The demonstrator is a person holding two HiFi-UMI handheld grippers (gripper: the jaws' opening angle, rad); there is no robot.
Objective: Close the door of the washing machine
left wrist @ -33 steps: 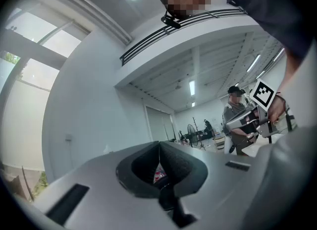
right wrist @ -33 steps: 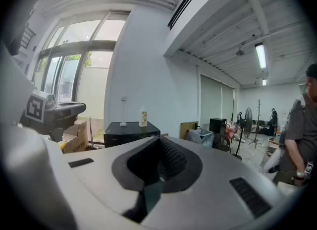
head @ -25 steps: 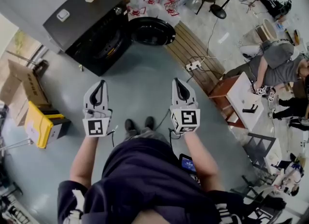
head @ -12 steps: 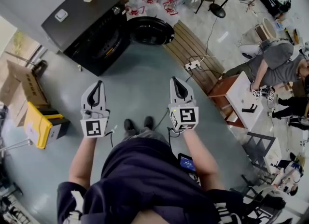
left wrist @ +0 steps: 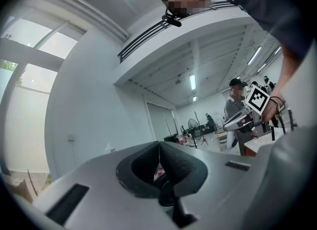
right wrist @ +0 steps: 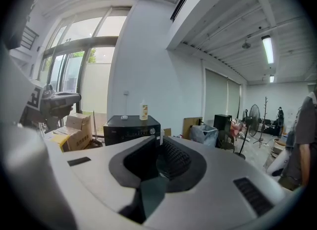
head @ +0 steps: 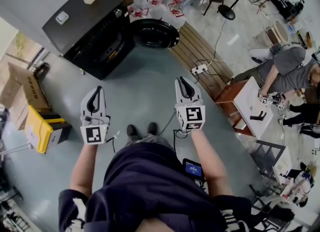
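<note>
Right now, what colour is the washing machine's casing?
Black. The washing machine shows best in the head view, its door open.

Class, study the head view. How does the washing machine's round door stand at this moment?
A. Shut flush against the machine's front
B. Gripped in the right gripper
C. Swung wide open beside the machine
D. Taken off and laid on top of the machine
C: the round door hangs swung out to the side of the black washing machine, leaving the drum opening uncovered.
</note>
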